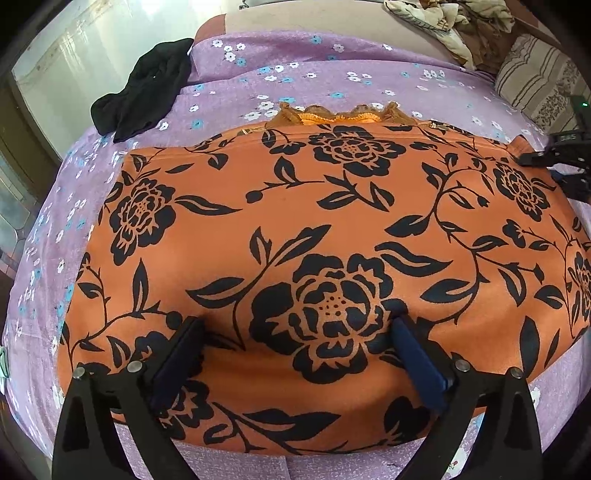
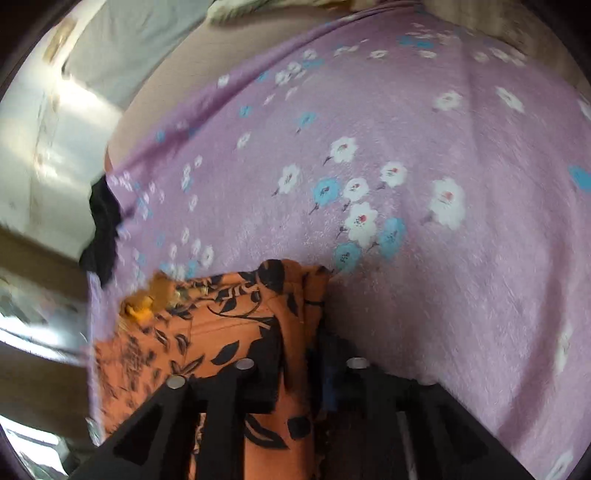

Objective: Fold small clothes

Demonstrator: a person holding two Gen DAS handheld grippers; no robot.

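left hand-held gripper [image 1: 295, 325] released, angled down over garment [image 1: 332, 229] | right hand-held gripper [image 2: 295, 354] grasping garment edge

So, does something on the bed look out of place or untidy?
Mostly the black garment, crumpled at the purple bedsheet's edge. The orange floral garment lies flat, though its far edge looks bunched.

right wrist view: smeared by motion throughout; the room at its left edge cannot be made out.
orange floral garment [image 2: 236, 317]: lower part hidden behind the right gripper [image 2: 306, 369]; pad contact cannot be told.
black cloth [image 2: 103, 236]: a blurred sliver at the purple bedsheet's [image 2: 443, 277] edge.
left wrist view, right gripper [image 1: 554, 157]: cut off by the picture's edge.
crumpled fabric [image 1: 454, 26]: cut by the top edge.
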